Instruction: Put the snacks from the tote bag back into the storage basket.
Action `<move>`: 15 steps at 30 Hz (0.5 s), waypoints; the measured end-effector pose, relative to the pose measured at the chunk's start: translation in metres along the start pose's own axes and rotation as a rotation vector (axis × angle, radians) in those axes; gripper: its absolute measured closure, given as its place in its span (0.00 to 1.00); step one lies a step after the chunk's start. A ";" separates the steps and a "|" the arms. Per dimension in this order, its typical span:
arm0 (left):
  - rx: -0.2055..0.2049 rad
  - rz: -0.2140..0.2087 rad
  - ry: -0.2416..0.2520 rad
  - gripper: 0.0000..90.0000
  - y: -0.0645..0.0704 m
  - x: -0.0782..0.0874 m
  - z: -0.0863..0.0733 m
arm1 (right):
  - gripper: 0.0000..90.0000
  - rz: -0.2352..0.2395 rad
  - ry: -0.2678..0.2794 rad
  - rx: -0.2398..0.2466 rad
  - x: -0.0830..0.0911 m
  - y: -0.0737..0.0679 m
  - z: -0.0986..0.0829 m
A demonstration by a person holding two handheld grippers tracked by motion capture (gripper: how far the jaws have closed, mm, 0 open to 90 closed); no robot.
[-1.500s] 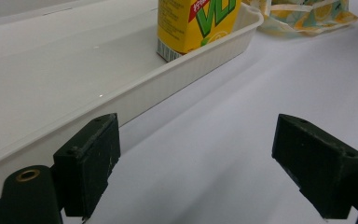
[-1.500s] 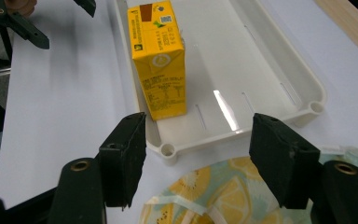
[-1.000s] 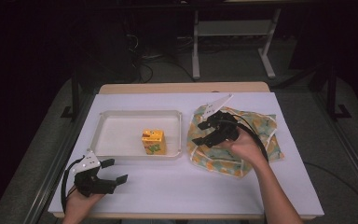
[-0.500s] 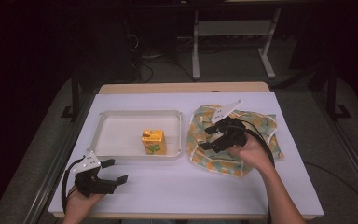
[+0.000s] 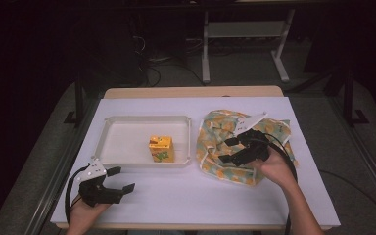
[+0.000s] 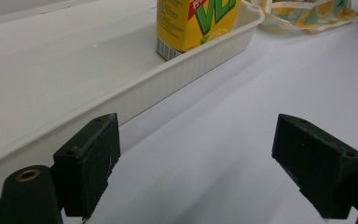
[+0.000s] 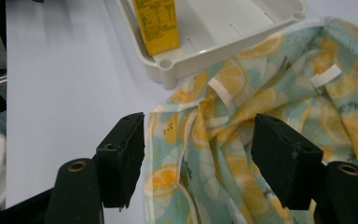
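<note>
Fruit-print cloth (image 5: 225, 142) under the right gripper (image 5: 231, 150)
Jaws apart over its crumpled left edge; left gripper (image 5: 121, 179) open near the tabletop's (image 5: 200, 196) front-left corner

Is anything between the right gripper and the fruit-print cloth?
Nothing visible. The right gripper hangs open directly over the fruit-print cloth, jaws either side of a fold. The white tray and juice carton sit beyond it.

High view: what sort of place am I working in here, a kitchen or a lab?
Likely a lab or recording workstation, not a kitchen: a white-covered table in a dark room, loose cables and a metal stand on the floor behind it.
</note>
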State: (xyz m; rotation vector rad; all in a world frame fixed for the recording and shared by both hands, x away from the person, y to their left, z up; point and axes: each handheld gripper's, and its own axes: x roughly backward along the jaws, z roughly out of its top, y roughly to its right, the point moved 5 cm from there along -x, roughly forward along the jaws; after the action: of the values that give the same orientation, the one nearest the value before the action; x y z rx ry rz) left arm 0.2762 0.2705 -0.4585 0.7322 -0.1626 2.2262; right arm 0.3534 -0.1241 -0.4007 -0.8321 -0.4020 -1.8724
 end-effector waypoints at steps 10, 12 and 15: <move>0.000 0.002 -0.005 0.16 0.000 0.001 0.000 | 0.37 -0.007 0.000 -0.033 0.004 -0.001 -0.020; -0.001 0.001 -0.006 0.16 0.000 0.000 -0.001 | 0.36 -0.010 0.000 -0.039 0.005 -0.001 -0.025; 0.000 0.002 -0.006 0.16 0.001 0.000 0.000 | 0.36 -0.015 0.002 -0.045 0.006 -0.002 -0.031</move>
State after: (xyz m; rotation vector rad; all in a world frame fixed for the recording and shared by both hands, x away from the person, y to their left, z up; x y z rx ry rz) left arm 0.2754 0.2705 -0.4586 0.7392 -0.1670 2.2260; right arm 0.3386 -0.1460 -0.4178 -0.8598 -0.3668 -1.9017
